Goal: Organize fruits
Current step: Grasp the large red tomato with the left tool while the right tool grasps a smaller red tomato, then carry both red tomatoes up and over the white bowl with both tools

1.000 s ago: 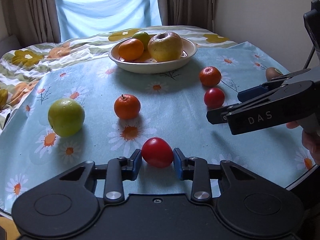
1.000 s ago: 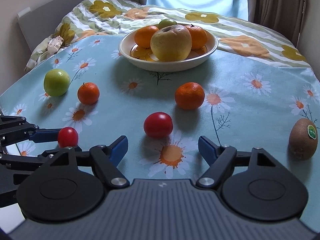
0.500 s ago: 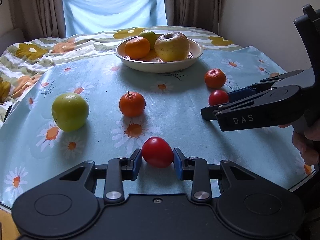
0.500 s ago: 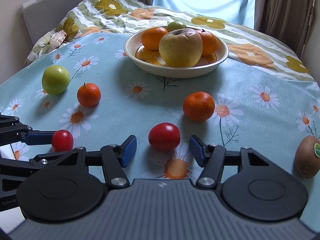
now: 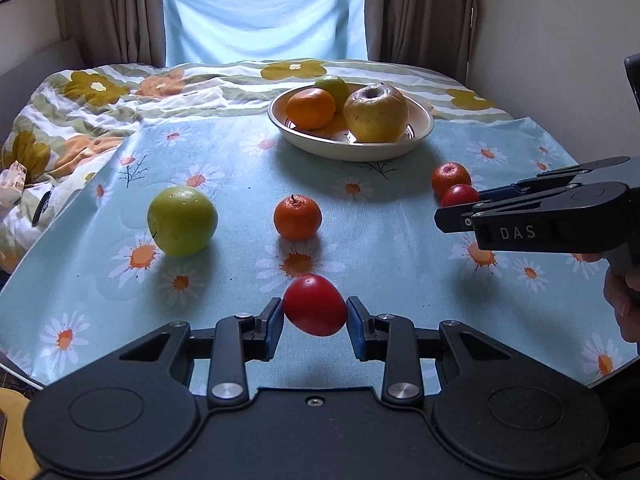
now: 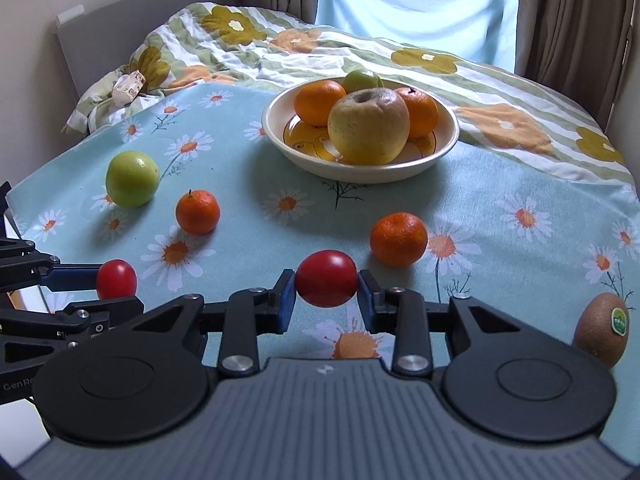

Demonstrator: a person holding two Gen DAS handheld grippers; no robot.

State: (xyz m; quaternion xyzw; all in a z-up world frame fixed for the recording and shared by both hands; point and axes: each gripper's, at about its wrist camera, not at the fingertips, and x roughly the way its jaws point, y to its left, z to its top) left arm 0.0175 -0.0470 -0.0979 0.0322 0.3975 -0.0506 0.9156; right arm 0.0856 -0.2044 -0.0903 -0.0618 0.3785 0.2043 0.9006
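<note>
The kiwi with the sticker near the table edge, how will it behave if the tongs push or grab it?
The kiwi is egg-shaped and stands somewhat on end, so a push would probably tip it, then roll it unevenly. It sits near the tablecloth edge, so it might fall off. Its matte, fuzzy-looking skin should grip well; squeeze gently, as it may be soft.

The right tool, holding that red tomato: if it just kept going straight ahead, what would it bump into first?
Probably the bowl. The right tool, shut on a tomato, points across bare cloth toward it. The loose tangerine lies just right of that line and might be clipped; depth is hard to judge.
</note>
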